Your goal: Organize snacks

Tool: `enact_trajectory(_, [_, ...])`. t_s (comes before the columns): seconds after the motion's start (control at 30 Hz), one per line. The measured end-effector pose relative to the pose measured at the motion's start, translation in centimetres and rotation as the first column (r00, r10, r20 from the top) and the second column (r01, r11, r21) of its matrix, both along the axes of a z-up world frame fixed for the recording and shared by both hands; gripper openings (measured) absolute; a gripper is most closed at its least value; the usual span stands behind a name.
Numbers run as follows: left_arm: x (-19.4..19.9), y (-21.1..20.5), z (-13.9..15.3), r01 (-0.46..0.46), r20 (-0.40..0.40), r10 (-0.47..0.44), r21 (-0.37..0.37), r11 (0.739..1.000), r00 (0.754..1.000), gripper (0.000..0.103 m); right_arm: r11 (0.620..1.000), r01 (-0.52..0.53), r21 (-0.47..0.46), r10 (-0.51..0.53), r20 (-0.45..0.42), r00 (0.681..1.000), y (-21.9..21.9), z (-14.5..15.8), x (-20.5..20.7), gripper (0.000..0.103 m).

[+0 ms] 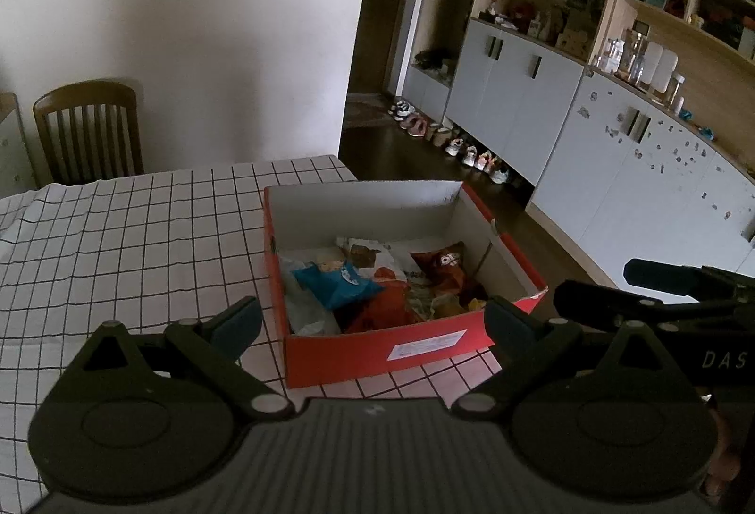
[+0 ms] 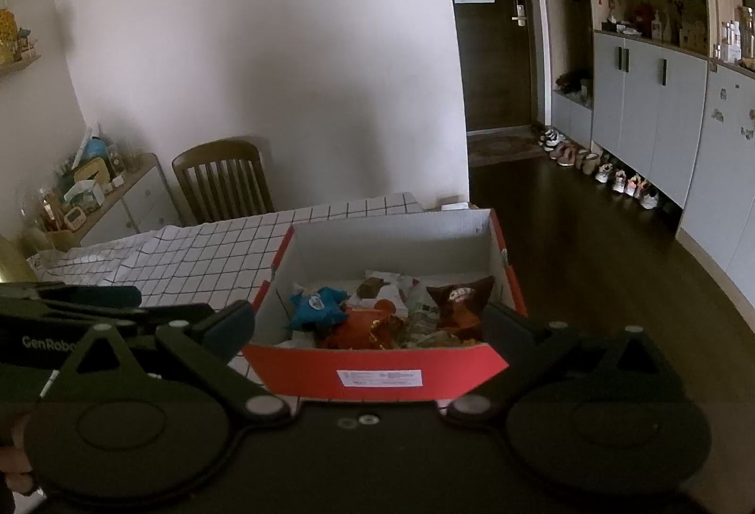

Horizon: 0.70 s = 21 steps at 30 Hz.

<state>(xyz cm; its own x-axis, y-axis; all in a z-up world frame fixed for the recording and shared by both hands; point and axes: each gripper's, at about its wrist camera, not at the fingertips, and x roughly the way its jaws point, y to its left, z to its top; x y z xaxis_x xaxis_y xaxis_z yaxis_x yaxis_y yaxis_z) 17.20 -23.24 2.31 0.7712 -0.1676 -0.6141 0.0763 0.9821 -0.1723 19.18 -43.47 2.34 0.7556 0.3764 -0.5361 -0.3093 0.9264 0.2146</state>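
Red cardboard box w/ snack packets on checked tablecloth, just ahead of left gripper & right gripper; both hovering, jaws apart, nothing held.

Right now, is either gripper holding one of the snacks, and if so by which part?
Nothing is held. The left gripper and right gripper are both open and empty, in front of the red box with the snack packets inside.
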Motion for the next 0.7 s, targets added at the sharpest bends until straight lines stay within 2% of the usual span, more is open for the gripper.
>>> enact_trajectory(0.7, [0.08,-0.30,-0.10,-0.005,-0.010,0.004,-0.007,1.000,1.000,0.101,1.000,0.005,0.003,-0.005,-0.006,1.000,-0.20,-0.18,-0.07,0.103])
